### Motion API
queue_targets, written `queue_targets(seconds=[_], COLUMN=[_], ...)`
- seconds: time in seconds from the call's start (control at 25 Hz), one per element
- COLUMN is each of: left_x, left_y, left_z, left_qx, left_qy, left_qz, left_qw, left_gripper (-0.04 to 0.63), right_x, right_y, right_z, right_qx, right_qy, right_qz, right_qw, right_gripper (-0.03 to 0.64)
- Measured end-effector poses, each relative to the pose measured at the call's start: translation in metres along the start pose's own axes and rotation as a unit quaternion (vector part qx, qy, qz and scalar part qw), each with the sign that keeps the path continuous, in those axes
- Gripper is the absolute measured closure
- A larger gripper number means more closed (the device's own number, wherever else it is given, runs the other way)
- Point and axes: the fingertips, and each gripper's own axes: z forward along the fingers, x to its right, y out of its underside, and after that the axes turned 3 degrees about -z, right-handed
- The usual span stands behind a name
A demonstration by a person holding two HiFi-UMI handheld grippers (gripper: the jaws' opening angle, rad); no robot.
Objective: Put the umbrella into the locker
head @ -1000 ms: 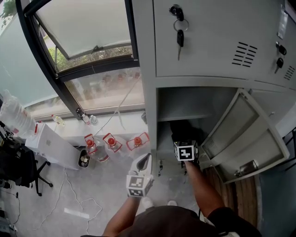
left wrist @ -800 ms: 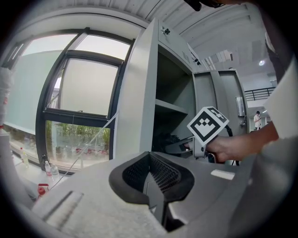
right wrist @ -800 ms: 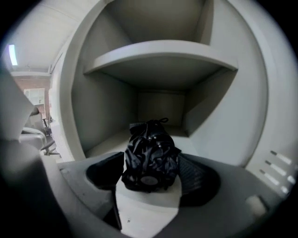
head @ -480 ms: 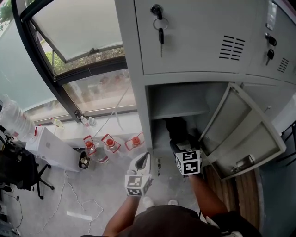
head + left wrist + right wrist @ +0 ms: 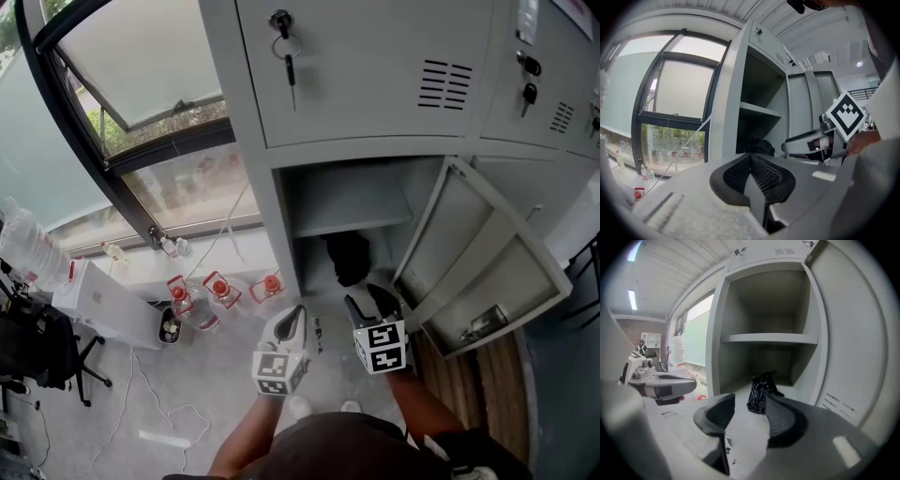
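Observation:
The black folded umbrella [image 5: 347, 258] lies on the floor of the open locker's lower compartment [image 5: 314, 267], under the shelf [image 5: 352, 202]. In the right gripper view the umbrella [image 5: 761, 391] sits just beyond the jaws. My right gripper [image 5: 370, 300] is in front of the locker opening, apart from the umbrella. Its jaws have just been closing, with a gap left and nothing between them. My left gripper [image 5: 292, 321] hangs to the left of the locker, shut and empty. The left gripper view shows the umbrella [image 5: 757, 146] and the right gripper [image 5: 811, 140].
The locker door [image 5: 487, 253] stands swung out to the right. Keys [image 5: 286, 56] hang from the shut upper door. Left of the locker are a window [image 5: 141, 94], red-capped bottles [image 5: 225, 286], a white box [image 5: 103, 295] and a loose cable [image 5: 164, 412] on the floor.
My right gripper has pulled back out of the locker and risen, its jaws narrower than before. The umbrella stays inside. My left gripper has hardly shifted.

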Motion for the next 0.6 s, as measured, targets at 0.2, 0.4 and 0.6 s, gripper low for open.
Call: queue_targets(seconds=[0.2, 0.4, 0.6], left_x=[0.006, 0.008, 0.011], left_y=[-0.001, 0.001, -0.005], left_z=[0.004, 0.004, 0.007], left_qx=[0.0, -0.005, 0.0], left_qy=[0.004, 0.002, 0.004], left_qz=[0.002, 0.003, 0.005], left_qw=[1.0, 1.0, 1.0], left_gripper=[0.592, 0.592, 0.592], right_x=[0.005, 0.002, 0.005], right_y=[-0.007, -0.01, -0.013], right_z=[-0.009, -0.016, -0.021], right_qx=[0.017, 0.024, 0.036], right_qy=[0.008, 0.004, 0.008], right_qz=[-0.009, -0.016, -0.017], right_qw=[1.0, 1.0, 0.999], right_gripper=[0.544, 0.612, 0.614])
